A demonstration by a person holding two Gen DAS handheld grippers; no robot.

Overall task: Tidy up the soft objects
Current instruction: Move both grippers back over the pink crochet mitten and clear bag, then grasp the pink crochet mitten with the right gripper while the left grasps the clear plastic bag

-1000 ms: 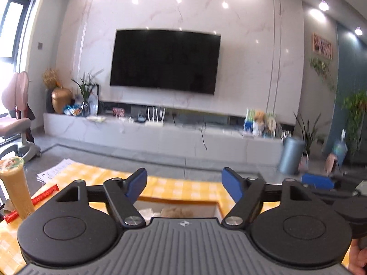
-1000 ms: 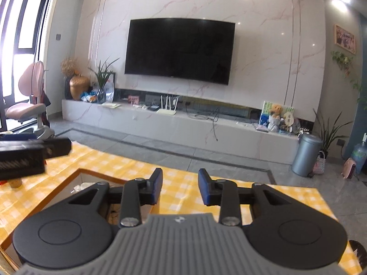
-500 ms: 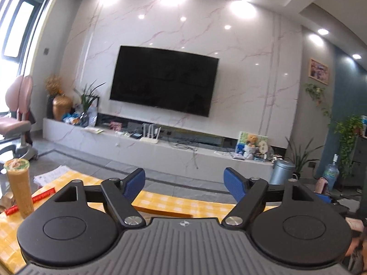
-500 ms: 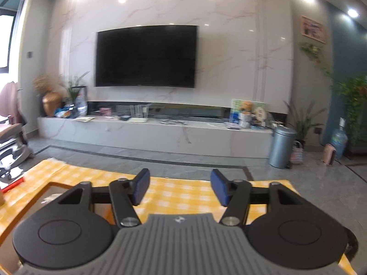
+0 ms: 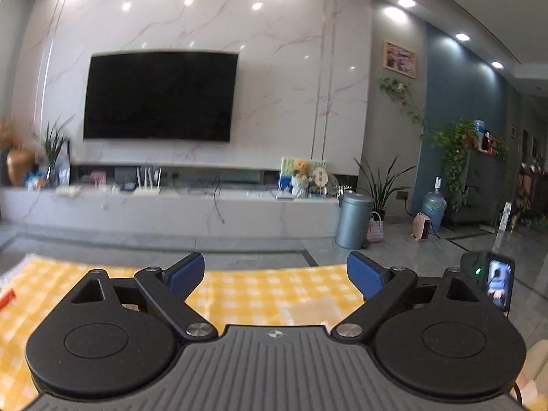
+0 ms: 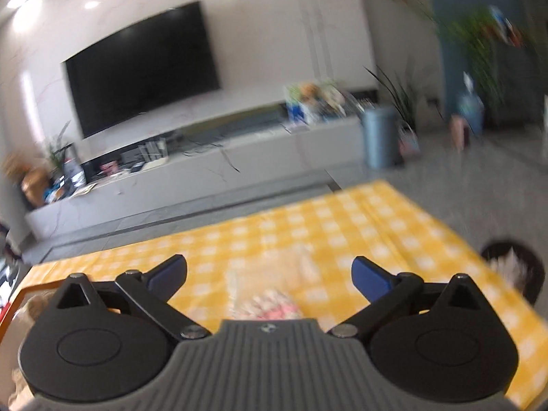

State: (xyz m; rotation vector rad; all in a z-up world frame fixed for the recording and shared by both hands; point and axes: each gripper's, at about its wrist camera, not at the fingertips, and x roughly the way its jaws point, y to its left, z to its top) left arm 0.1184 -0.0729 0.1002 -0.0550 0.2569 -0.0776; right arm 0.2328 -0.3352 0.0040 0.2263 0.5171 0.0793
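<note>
My left gripper (image 5: 275,272) is open and empty above the yellow checked tablecloth (image 5: 257,291). A pale clear bag (image 5: 318,310) lies on the cloth just ahead of it. My right gripper (image 6: 269,274) is open and empty. A clear bag holding pink and cream soft items (image 6: 274,303) lies on the cloth (image 6: 342,226) between and just below its fingers. A wooden-rimmed box (image 6: 20,299) with a pale plush inside shows at the left edge of the right wrist view. That view is blurred.
The other gripper's camera (image 5: 493,282) sits at the right of the left wrist view. A red strip (image 5: 7,298) lies at the cloth's left edge. A dark round bin (image 6: 513,274) stands beside the table's right edge. A TV wall and console (image 5: 171,202) lie beyond.
Both grippers swung right along the table. The right gripper opened wider and tilted, and the bag of soft items came into view under it. The box has slid to the left edge.
</note>
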